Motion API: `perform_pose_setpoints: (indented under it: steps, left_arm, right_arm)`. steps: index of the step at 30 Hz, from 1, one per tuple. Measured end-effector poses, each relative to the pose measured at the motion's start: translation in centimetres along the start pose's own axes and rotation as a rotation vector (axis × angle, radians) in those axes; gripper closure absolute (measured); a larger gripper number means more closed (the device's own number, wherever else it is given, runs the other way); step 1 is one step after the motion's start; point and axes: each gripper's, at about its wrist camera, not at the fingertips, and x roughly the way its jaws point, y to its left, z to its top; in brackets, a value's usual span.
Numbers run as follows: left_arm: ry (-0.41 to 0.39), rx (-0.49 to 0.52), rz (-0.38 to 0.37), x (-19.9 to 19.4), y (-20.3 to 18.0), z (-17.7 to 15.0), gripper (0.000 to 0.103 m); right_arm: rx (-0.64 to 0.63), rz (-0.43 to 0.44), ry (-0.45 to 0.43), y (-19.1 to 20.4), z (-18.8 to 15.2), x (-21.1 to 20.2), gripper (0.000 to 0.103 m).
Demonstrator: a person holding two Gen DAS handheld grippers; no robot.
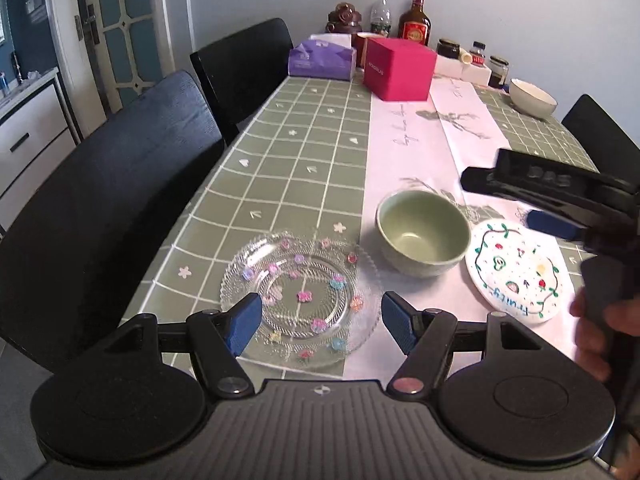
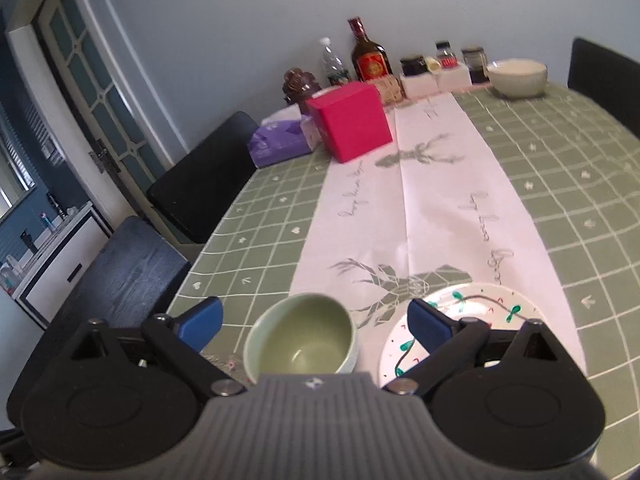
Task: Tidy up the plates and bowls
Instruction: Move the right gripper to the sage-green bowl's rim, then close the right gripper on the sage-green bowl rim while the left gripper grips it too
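The left gripper (image 1: 320, 322) hangs low over the near table edge with its blue pads spread wide and nothing between them; the glass plate (image 1: 300, 292) lies flat straight ahead and just below, its near rim sitting between the two pads, so this hand is the nearer one to it. The right gripper (image 2: 316, 322) is likewise wide open and empty, raised above the table, with the green bowl (image 2: 302, 338) upright right in front of its gap and the painted plate (image 2: 472, 320) just to the right, partly under its right pad. In the left view the order along the near edge runs glass plate on the left, green bowl (image 1: 423, 238) in the middle and a little farther, painted plate (image 1: 520, 266) on the right, the bowl close beside both plates but seemingly touching neither. Being round, none of them has a long axis to line up with; what matters is that each plate lies flat on the cloth, so a pad would likely have to get under a rim. A white bowl (image 1: 532, 100) stands well apart at the far right of the table. Farther off, by the wall, are a red box (image 1: 398, 68), a tissue pack (image 1: 322, 58) and bottles (image 1: 414, 20), none in the way. Black chairs (image 1: 100, 216) line the left side
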Motion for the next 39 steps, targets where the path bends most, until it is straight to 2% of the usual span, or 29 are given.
perform_pose_setpoints:
  steps: [1,2,3,5,7,8,10,12,16,19,22,26,33,36,39]
  left_arm:
    - [0.009,0.001,0.0,-0.1,0.0,0.0,0.023]
    - [0.009,-0.006,-0.001,-0.3,0.0,0.0,0.023]
    - [0.002,-0.011,-0.007,-0.5,0.0,-0.1,0.023]
    - [-0.008,-0.005,-0.009,-0.9,-0.2,-0.1,0.023]
    - [-0.01,-0.004,0.0,-1.1,-0.5,-0.1,0.023]
    - [-0.008,-0.004,0.004,-1.0,-0.6,0.0,0.023]
    - [0.01,-0.021,0.018,-0.4,-0.8,0.4,0.023]
    - [0.069,-0.051,0.012,0.5,-0.8,1.1,0.023]
    - [0.2,-0.105,-0.073,2.7,-0.7,3.1,0.023]
    - [0.214,-0.083,-0.034,4.2,-1.3,4.7,0.023]
    - [0.183,-0.073,-0.012,5.8,-1.6,6.2,0.023]
    - [0.152,-0.103,-0.051,7.9,-1.6,7.3,0.024]
    - [0.187,-0.215,-0.115,11.7,-0.5,7.6,0.025]
    - [0.224,-0.284,-0.116,13.4,0.1,7.4,0.025]
    - [0.207,-0.309,-0.093,14.3,0.3,7.2,0.025]
  right_arm:
    - [0.015,0.004,0.022,-0.3,0.0,0.6,0.02]
    - [0.033,0.001,0.042,-0.4,0.0,1.1,0.031]
    - [0.042,0.011,0.043,-0.5,-0.1,1.4,0.035]
    - [0.03,0.026,0.048,-0.5,-0.5,2.1,0.036]
    - [0.057,-0.009,0.084,-1.0,-0.9,3.5,0.038]
    - [0.077,-0.014,0.103,-1.4,-1.1,4.1,0.048]
    - [0.143,0.014,0.142,-2.3,-1.6,5.2,0.061]
    - [0.171,0.037,0.139,-2.8,-2.0,5.4,0.063]
    - [0.238,0.055,0.146,-4.0,-2.0,5.6,0.073]
    - [0.265,0.072,0.14,-4.8,-1.9,5.6,0.076]
    - [0.303,0.065,0.141,-5.7,-1.9,5.7,0.076]
    - [0.342,0.108,0.127,-6.4,-1.8,5.4,0.086]
    - [0.365,0.125,0.141,-6.5,-2.1,6.1,0.086]
    - [0.354,0.125,0.139,-6.4,-2.1,6.1,0.086]
    - [0.365,0.134,0.15,-6.6,-2.2,6.4,0.085]
